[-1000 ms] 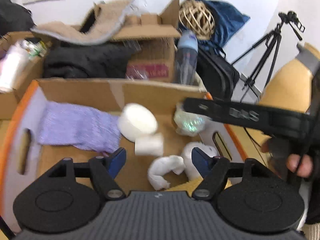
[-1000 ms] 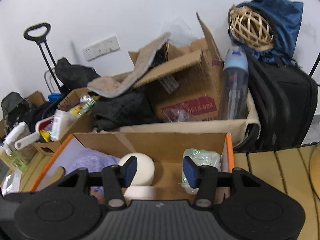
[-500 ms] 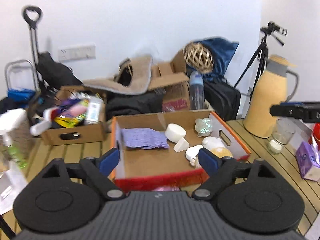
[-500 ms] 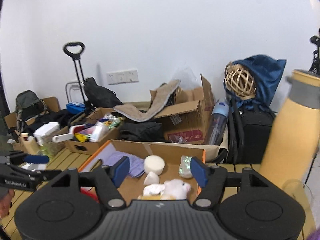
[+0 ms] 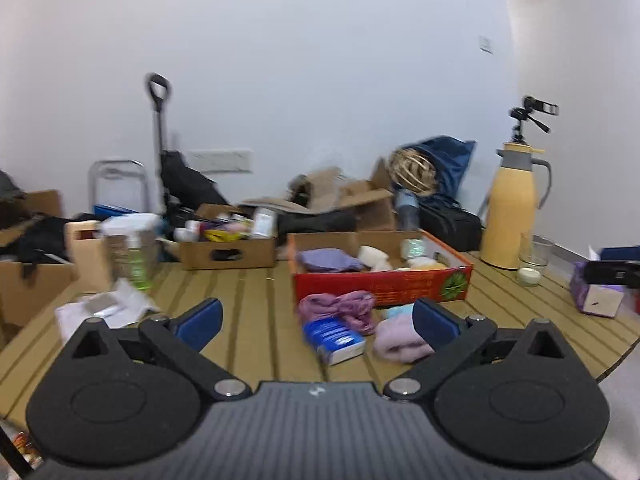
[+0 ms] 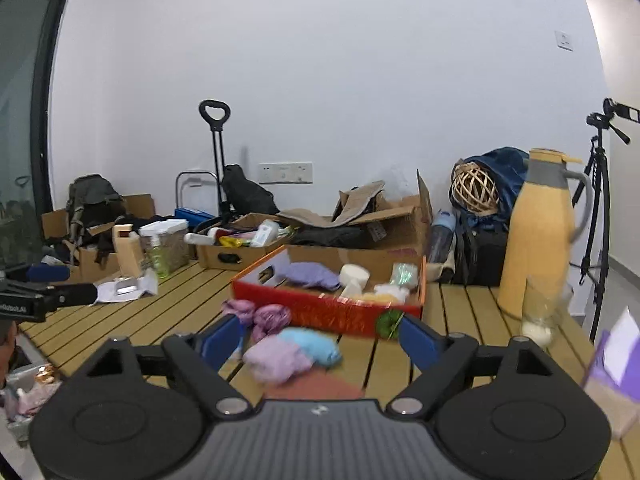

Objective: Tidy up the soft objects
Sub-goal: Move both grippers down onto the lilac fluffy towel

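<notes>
My right tool [image 6: 320,338], spread and empty, sits nearest the lilac bundle [image 6: 278,358] lying crosswise just ahead on the counter [image 6: 460,320].

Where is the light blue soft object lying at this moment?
In the right wrist view the light blue soft object lies on the wooden table, in front of the red box, touching the pale purple bundle on its left.

left tool [image 5: 316,318] spread wide — empty | red box [image 5: 380,282] ahead — soft items inside
</notes>
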`<state>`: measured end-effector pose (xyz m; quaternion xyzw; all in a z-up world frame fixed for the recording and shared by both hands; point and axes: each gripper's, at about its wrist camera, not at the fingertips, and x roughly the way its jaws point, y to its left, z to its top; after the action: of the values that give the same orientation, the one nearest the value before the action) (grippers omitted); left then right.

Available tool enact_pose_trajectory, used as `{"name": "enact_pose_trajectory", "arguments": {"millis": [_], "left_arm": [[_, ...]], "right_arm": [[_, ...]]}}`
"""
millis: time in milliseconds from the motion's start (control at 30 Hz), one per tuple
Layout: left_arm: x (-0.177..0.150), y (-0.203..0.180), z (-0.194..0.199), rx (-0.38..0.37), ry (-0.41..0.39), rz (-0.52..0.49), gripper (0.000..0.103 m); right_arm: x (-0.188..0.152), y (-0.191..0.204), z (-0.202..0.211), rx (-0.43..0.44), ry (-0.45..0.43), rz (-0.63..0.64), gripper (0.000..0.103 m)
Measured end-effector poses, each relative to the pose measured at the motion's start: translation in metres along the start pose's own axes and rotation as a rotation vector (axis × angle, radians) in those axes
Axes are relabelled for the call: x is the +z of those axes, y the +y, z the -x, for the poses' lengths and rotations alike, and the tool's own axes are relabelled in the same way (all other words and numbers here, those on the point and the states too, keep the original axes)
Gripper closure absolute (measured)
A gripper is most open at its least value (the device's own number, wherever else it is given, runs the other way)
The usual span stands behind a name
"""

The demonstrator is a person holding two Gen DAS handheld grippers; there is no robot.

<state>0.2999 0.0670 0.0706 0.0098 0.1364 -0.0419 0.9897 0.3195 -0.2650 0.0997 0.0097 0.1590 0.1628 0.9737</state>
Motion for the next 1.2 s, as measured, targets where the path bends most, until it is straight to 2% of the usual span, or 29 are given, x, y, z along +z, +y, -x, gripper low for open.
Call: {"name": "enact_pose_trajectory", "arguments": {"millis": [67,133,233,367,467,633,733,833,967,1033,1133,1167,1200], "left_arm": [[-0.014,0.0,0.019,0.031,-0.02,0.004,0.0],[-0.024,0.002,0.03,0.035,-0.013,0.018,0.0],[-0.033,0.002,0.036,-0.006,-0.002,0.021,0.0],[-0.04,0.0,0.026,-0.01,0.025,0.027,0.0],[-0.05,-0.003,0.008,-0.033,0.059,0.04,0.0],[-0.068,-0.012,-0.035,-0.05,0.145,0.054,0.0],[-0.069,-0.016,-0.061,-0.085,0.177,0.052,0.0],[-0.064,-0.017,-0.089,-0.117,0.195,0.093,0.001],[-0.054,-0.018,-0.127,-0.131,0.209,0.134,0.015],[-0.05,-0.016,-0.148,-0.133,0.231,0.166,0.03],[-0.048,-0.014,-0.174,-0.146,0.265,0.201,0.043],[-0.049,-0.013,-0.178,-0.152,0.27,0.213,0.043],[-0.051,-0.011,-0.182,-0.158,0.275,0.227,0.043]], "right_arm": [[-0.014,0.007,0.023,0.0,-0.023,-0.017,0.013],[-0.028,0.015,0.04,-0.022,-0.054,-0.011,0.005],[-0.04,0.028,0.053,-0.046,-0.057,0.035,0.004],[-0.046,0.035,0.051,-0.024,-0.045,0.027,0.004],[-0.052,0.036,0.038,-0.029,-0.05,0.007,0.004],[-0.064,0.028,-0.004,-0.02,0.039,-0.03,0.01],[-0.071,0.025,-0.031,0.003,0.063,-0.091,0.017],[-0.073,0.022,-0.06,0.038,0.096,-0.116,0.028],[-0.066,0.014,-0.107,0.043,0.121,-0.192,0.036],[-0.062,0.012,-0.131,0.061,0.126,-0.234,0.037],[-0.06,0.01,-0.172,0.088,0.126,-0.289,0.039],[-0.06,0.01,-0.183,0.088,0.134,-0.293,0.044],[-0.06,0.011,-0.194,0.081,0.144,-0.291,0.057]]}}
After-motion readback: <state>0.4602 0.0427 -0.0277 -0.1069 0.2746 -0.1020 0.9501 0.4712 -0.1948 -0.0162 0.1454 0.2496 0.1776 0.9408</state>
